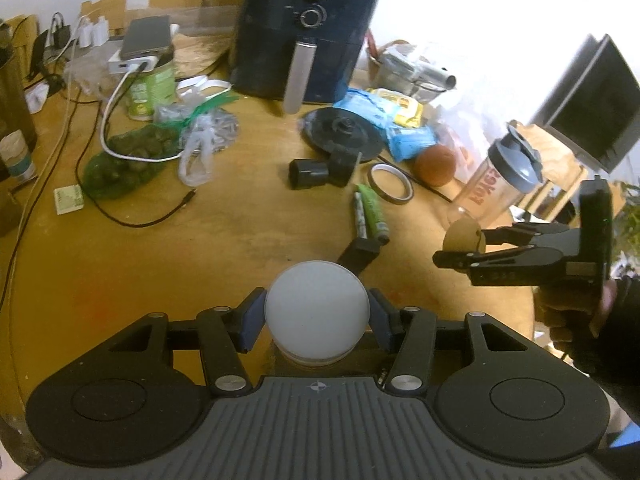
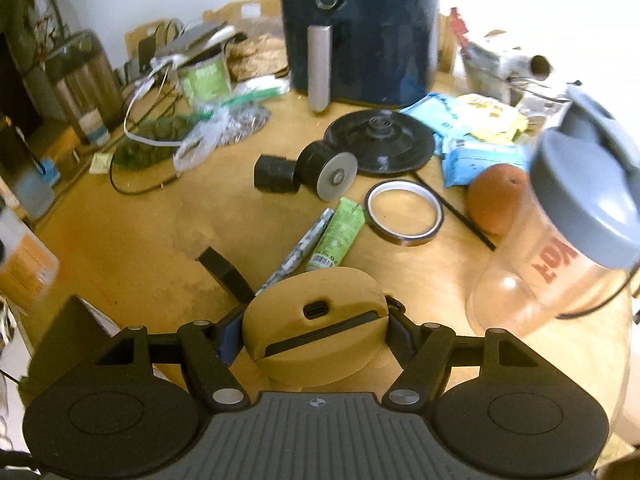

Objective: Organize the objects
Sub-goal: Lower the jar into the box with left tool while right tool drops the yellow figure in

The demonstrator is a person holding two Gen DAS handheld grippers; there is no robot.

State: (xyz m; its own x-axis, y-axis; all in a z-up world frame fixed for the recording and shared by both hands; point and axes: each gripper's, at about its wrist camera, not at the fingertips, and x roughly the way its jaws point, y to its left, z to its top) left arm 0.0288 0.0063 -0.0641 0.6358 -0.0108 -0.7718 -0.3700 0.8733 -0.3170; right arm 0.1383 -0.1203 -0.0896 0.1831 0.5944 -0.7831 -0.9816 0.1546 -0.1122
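Note:
My left gripper (image 1: 316, 318) is shut on a frosted white globe (image 1: 316, 300), its blue pads pressing on both sides just above the wooden table (image 1: 160, 260). My right gripper (image 2: 316, 330) is shut on a tan round base (image 2: 320, 304) that has a small port and a dark slot in its face. In the left wrist view that same tan base (image 1: 460, 238) hangs in the air at the right, between the right gripper's black fingers (image 1: 500, 256), above the table's edge. A gloved hand (image 1: 568, 316) holds that gripper.
A dark air fryer (image 1: 308, 32) stands at the back. In front lie a black disc (image 2: 380, 140), black cylinders (image 2: 304, 172), a tape ring (image 2: 404, 212), a green tube (image 2: 336, 240), a pen (image 2: 300, 248) and an orange (image 2: 496, 196). A shaker bottle (image 2: 560, 248) stands at the right, a black clip (image 2: 224, 276) near the middle, cables and bags at the left.

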